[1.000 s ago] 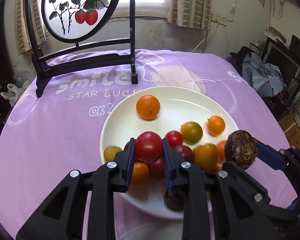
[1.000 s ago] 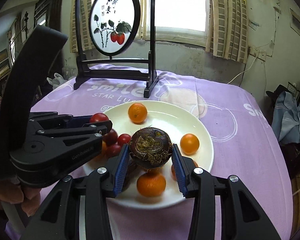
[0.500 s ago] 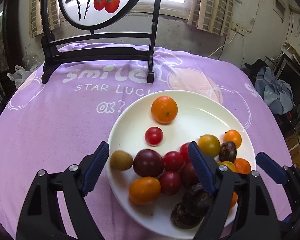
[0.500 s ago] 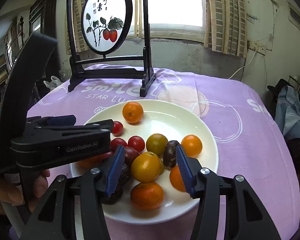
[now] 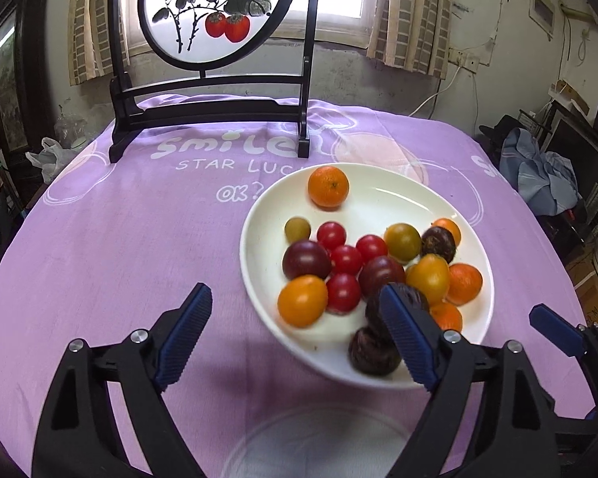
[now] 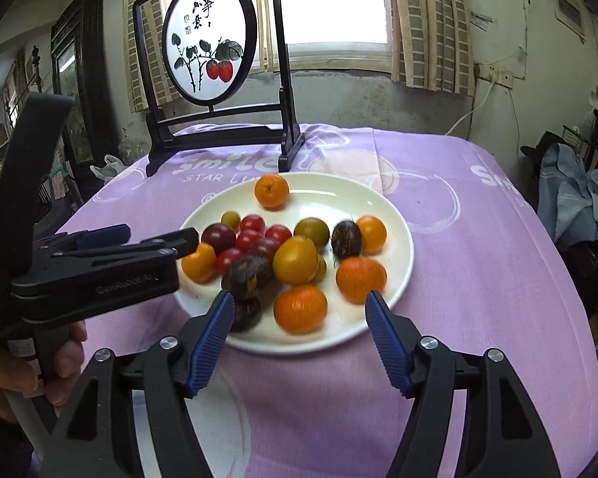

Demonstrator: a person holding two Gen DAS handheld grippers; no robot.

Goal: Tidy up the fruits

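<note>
A white plate on the purple tablecloth holds several fruits: red cherry tomatoes, orange and yellow tomatoes, mandarins, dark purple tomatoes and dark brown water chestnuts. My left gripper is open and empty, near the plate's front left rim. My right gripper is open and empty, just in front of the plate. The left gripper also shows in the right wrist view, left of the plate.
A black wooden stand with a round painted screen stands at the table's far side. A clear glass bowl rim lies at the near edge. Clothes and boxes sit right of the table.
Both grippers let go of their fruit, the red tomato and the water chestnut, which now lie on the plate. Both have opened wide and pulled back toward me.
</note>
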